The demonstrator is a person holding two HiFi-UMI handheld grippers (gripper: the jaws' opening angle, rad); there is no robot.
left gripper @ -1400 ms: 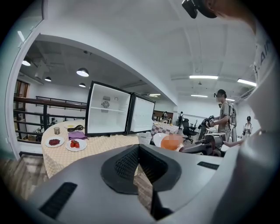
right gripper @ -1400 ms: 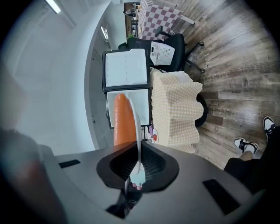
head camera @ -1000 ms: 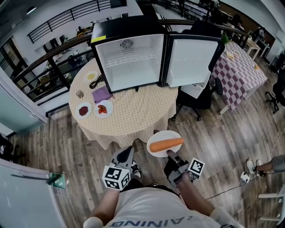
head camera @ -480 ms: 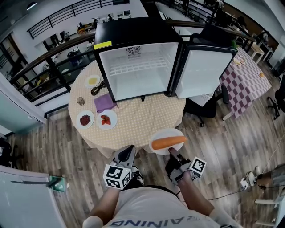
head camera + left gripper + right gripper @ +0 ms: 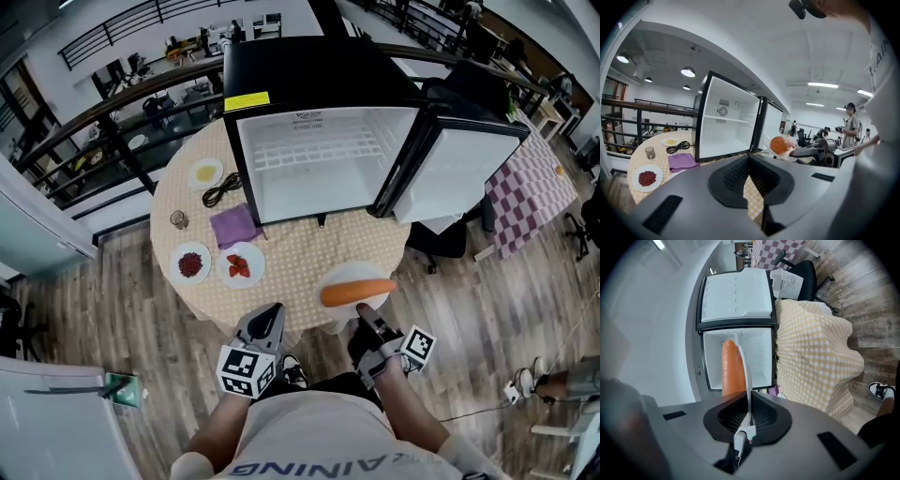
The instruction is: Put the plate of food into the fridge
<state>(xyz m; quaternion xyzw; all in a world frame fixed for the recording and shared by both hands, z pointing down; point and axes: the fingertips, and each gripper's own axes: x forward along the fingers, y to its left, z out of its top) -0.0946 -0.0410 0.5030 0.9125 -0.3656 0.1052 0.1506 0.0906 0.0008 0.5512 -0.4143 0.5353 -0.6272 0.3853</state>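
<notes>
A white plate (image 5: 342, 278) carrying a long orange carrot (image 5: 358, 292) is held out over the near edge of the round table (image 5: 300, 246). My right gripper (image 5: 362, 315) is shut on the plate's near rim. In the right gripper view the plate (image 5: 746, 373) stands edge-on between the jaws, with the carrot (image 5: 731, 367) to its left. The black fridge (image 5: 323, 155) stands open at the table's far side, its white inside bare and its door (image 5: 461, 167) swung right. My left gripper (image 5: 269, 315) hangs shut and empty, left of the plate.
On the table's left lie a plate of red beans (image 5: 190, 264), a plate of red fruit (image 5: 240, 266), a purple cloth (image 5: 234, 225), a glass (image 5: 178, 219), a yellow-filled plate (image 5: 205, 172) and a black cable (image 5: 222, 190). A chair (image 5: 441, 239) stands behind the fridge door.
The table and fridge have drawn nearer and shifted right in the head view. The plate with the carrot has gone from over the floor to over the table's edge.
</notes>
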